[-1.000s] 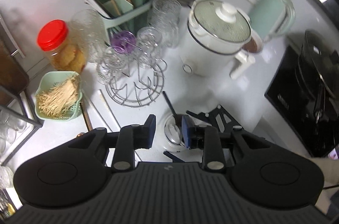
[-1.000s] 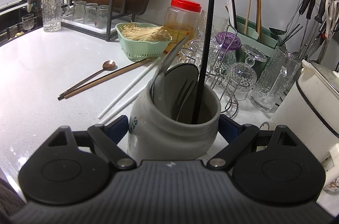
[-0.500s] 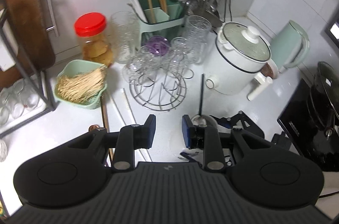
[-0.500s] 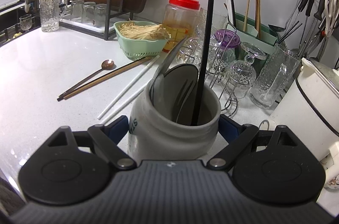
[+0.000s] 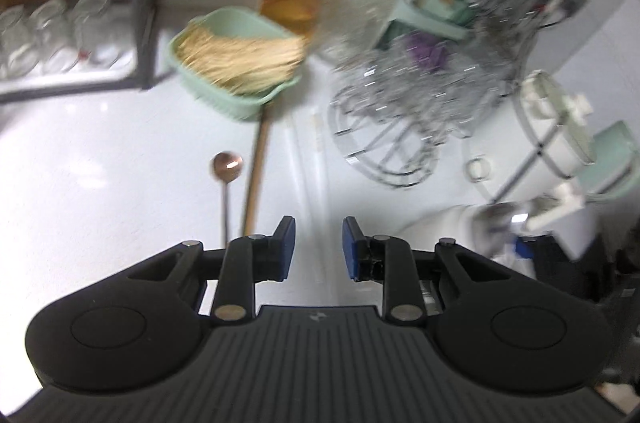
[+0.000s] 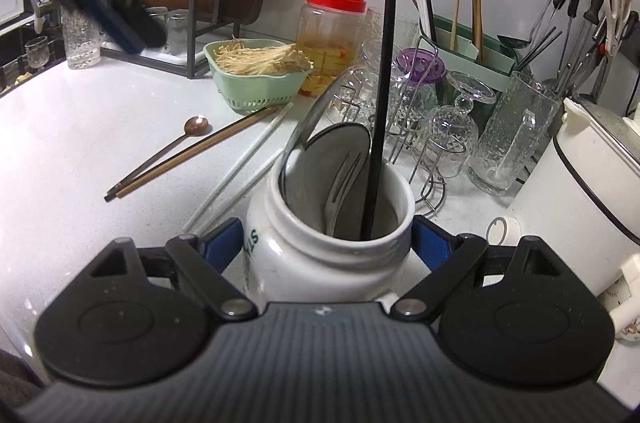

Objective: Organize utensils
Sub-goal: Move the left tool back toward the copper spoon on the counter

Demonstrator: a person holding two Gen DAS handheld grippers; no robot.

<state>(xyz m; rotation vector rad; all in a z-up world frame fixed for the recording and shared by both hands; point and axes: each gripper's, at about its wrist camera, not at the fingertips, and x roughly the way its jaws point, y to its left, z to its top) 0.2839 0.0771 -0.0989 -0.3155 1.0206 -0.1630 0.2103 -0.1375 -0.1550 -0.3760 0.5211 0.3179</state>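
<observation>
Utensils are sitting in two places around the white ceramic crock (image 6: 328,247): some are standing inside it, others are lying loose on the white countertop (image 6: 80,151) to its left. The right gripper (image 6: 328,243) is clamping that crock, its blue pads pressing the left and right sides; its jaws have just been closing a little further on the crock. A long black chopstick (image 6: 382,79) is leaning upright out of the crock's mouth, next to a fork (image 6: 340,183) and a broad flat utensil whose kind I cannot make out.

Left of the crock, a copper spoon (image 6: 196,125) is lying beside a pair of brown chopsticks (image 6: 200,153), and white chopsticks (image 6: 244,159) are lying between those and the crock. Behind the loose pieces, a green basket (image 6: 256,91) is holding pale enoki mushrooms, with a red-lidded jar (image 6: 334,39) just beyond it.

The left gripper (image 5: 318,247) is hanging over the counter in a blurred view, jaws parted with nothing between the pads, pointing down. Ahead of it, the copper spoon (image 5: 227,165) and a brown chopstick (image 5: 256,175) are lying side by side, reaching toward the green basket (image 5: 236,71).
</observation>
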